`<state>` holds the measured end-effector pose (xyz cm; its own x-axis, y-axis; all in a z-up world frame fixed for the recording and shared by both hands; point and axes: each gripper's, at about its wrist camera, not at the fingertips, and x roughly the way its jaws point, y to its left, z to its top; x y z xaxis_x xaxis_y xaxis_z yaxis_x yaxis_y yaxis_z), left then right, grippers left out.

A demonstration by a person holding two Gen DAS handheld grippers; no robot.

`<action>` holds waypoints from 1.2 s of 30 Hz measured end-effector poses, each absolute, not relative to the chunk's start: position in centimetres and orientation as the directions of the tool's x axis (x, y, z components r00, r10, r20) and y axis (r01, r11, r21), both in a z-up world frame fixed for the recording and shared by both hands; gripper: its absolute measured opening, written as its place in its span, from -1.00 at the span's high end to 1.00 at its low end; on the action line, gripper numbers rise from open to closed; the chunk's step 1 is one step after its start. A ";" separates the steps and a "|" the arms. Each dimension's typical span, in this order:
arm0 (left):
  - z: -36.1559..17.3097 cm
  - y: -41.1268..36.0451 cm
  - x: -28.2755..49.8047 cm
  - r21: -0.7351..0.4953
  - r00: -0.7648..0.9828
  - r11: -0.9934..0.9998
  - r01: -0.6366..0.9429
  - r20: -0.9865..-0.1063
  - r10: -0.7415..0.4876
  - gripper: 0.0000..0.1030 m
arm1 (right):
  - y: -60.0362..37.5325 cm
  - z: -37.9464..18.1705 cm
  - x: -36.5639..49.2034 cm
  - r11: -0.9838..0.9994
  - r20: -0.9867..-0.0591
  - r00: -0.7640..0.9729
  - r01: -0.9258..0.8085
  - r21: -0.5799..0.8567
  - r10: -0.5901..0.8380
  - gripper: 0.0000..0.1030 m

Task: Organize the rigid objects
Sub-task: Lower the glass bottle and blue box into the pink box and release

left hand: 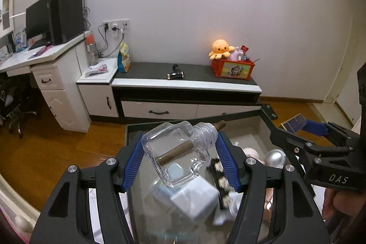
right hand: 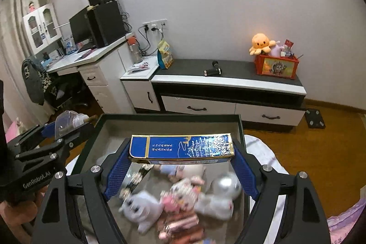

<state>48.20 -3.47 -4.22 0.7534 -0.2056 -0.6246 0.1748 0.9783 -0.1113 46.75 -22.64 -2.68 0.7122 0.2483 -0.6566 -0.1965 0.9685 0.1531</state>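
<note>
Wooden floor (left hand: 57, 152); left gripper (left hand: 180, 148) clamps clear glass bottle (left hand: 176, 152).

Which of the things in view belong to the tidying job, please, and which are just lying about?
Job:
- glass bottle in left gripper
- blue box in right gripper
- tray

Lying about:
- orange octopus plush
- red crate
- snack bag

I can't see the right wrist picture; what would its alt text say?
The right gripper holds a flat blue and gold box crosswise between its blue fingers, above a dark-rimmed tray of blurred soft toys. At far left the left gripper carries a clear glass bottle; a low cabinet lines the wall behind.
</note>
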 end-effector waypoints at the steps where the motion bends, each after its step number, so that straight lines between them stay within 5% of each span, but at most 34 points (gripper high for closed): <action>1: -4.4 -3.6 48.8 -0.112 0.749 0.978 0.174 -0.630 -0.206 -0.23 | -22.7 -2.9 47.4 0.969 -0.662 0.707 -0.194 0.156 0.248 -0.61; 12: -7.6 -4.4 52.6 -0.106 0.686 0.980 0.169 -0.702 -0.194 -0.27 | -22.1 -5.9 51.6 0.966 -0.724 0.640 -0.202 0.164 0.257 -0.65; 14: -7.7 -4.4 52.5 -0.092 0.682 0.983 0.162 -0.709 -0.179 -0.44 | -22.3 -6.2 51.7 0.963 -0.729 0.630 -0.199 0.182 0.268 -0.68; 17: -7.4 -3.7 51.6 -0.080 0.700 0.988 0.132 -0.698 -0.150 -0.75 | -22.9 -6.2 51.1 0.965 -0.725 0.638 -0.170 0.199 0.262 -1.00; 19: -6.9 -3.2 50.7 -0.090 0.712 0.988 0.122 -0.686 -0.150 -0.91 | -23.3 -5.8 50.5 0.959 -0.711 0.644 -0.170 0.227 0.282 -1.00; 36: -0.1 -1.7 38.0 -0.075 0.822 0.993 0.096 -0.556 -0.122 -0.99 | -24.1 1.0 39.6 0.958 -0.610 0.746 -0.134 0.255 0.267 -1.00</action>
